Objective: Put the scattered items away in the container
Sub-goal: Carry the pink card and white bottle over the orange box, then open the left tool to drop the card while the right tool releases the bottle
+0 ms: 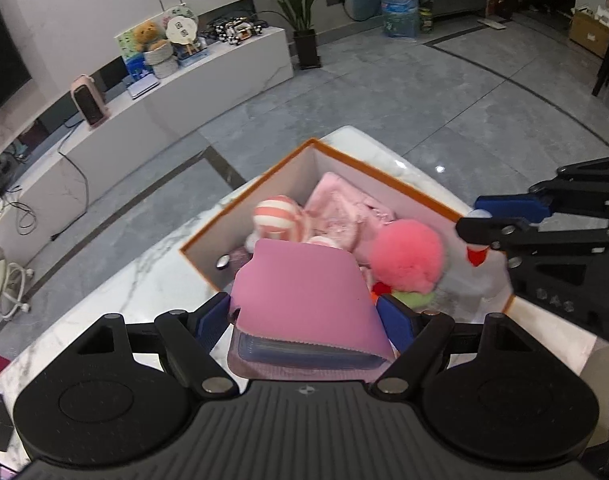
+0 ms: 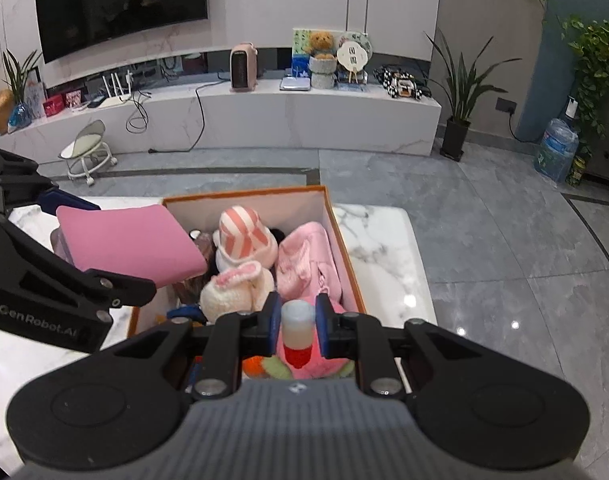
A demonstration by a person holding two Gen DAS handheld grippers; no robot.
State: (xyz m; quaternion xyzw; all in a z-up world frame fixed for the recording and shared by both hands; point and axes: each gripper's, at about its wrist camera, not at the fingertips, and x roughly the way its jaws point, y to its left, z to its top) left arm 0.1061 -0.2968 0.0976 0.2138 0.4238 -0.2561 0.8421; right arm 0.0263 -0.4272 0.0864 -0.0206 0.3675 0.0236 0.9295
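An orange-rimmed box [image 1: 388, 172] stands on a white marble table [image 1: 144, 276] and holds a striped pink-white plush [image 1: 274, 216], pink cloth [image 1: 344, 208] and a fluffy pink ball [image 1: 406, 256]. My left gripper [image 1: 304, 316] is shut on a pink pouch [image 1: 304, 288], held over the box's near edge. My right gripper [image 2: 298, 320] is shut on a small white bottle with a red cap [image 2: 297, 332], above the box [image 2: 344, 240]. The pouch [image 2: 128, 240] and the left gripper also show at the left of the right wrist view. The right gripper [image 1: 474, 222] shows at the right of the left wrist view.
A low white TV bench [image 2: 304, 112] with a heater, a teddy bear and cables runs along the wall beyond grey floor tiles. A potted plant [image 2: 458, 120] and a water jug [image 2: 554, 148] stand to the right. A small stool [image 2: 90, 148] sits at the left.
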